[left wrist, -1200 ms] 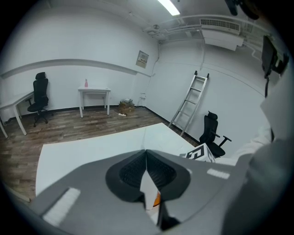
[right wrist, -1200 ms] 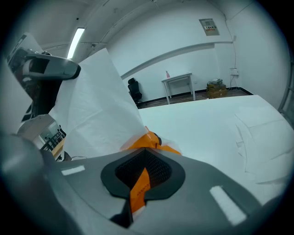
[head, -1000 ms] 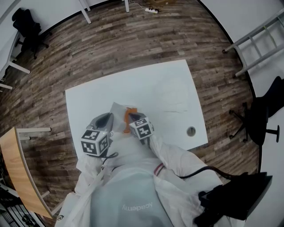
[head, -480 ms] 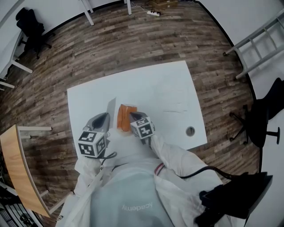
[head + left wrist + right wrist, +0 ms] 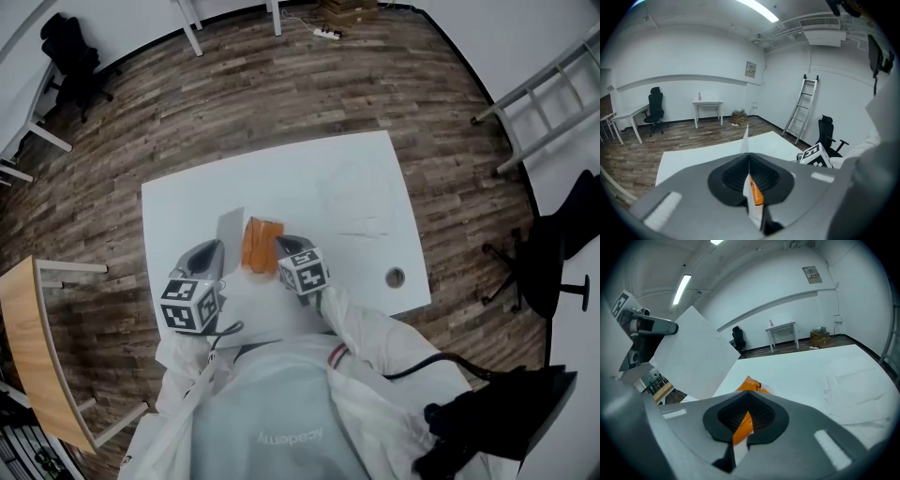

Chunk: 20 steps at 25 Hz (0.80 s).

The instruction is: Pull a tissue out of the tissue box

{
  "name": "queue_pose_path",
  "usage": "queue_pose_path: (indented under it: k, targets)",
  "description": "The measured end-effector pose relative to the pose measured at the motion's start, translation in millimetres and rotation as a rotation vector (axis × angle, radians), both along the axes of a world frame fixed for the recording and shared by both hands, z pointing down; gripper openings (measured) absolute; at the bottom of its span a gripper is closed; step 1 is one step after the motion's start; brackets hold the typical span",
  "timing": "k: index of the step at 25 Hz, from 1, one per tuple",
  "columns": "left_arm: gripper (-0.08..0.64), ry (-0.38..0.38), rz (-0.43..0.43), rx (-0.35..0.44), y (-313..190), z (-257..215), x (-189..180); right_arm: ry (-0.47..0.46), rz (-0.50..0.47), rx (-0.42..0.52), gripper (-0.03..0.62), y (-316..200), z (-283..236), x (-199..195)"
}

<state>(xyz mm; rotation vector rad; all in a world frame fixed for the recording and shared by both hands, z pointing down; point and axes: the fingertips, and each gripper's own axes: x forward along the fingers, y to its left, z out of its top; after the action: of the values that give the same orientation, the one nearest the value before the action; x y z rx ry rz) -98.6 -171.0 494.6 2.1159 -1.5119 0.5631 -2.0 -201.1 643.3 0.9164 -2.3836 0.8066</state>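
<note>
Where the tissue box sits: we find the orange tissue box on the near half of the white table, between our two claws and just beyond our white sleeves.
Left claw: the left claw is closed on the tissue. In the left gripper view the sheet stands edge-on, pinched between the dark pads, with a strip of orange showing below it.
Tissue: a white sheet, spread flat and raised off the table, just left of the box. In the right gripper view it fills the upper left, held up by the left claw. We cannot tell whether its lower edge is free of the box.
Right claw: the right claw is closed on the right side of the box. The right gripper view shows orange wrapper and a little white clamped between its pads.
Marker cubes: we see one of the marker cubes on each claw, at the end nearest us.
Table, right half: faint flat white sheets lie well apart from the box. A small round hole sits near the near right corner.
Room: a wood-plank floor surrounds the table. A ladder leans at the far right. Black office chairs stand at the right and the far left. A wooden tabletop is at the near left.
</note>
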Motion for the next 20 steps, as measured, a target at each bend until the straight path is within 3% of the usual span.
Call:
queue_pose_path:
  k: [15, 20]
  targets:
    - [0.002, -0.019, -0.054, 0.026, 7.1, -2.0, 3.9, -0.081, 0.035, 0.061, 0.0, 0.8, -47.9, 34.5]
    - [0.002, -0.023, -0.072, 0.029, 12.1, -2.3, 6.8, -0.081, 0.023, 0.123, 0.0, 1.8, -68.7, 48.2]
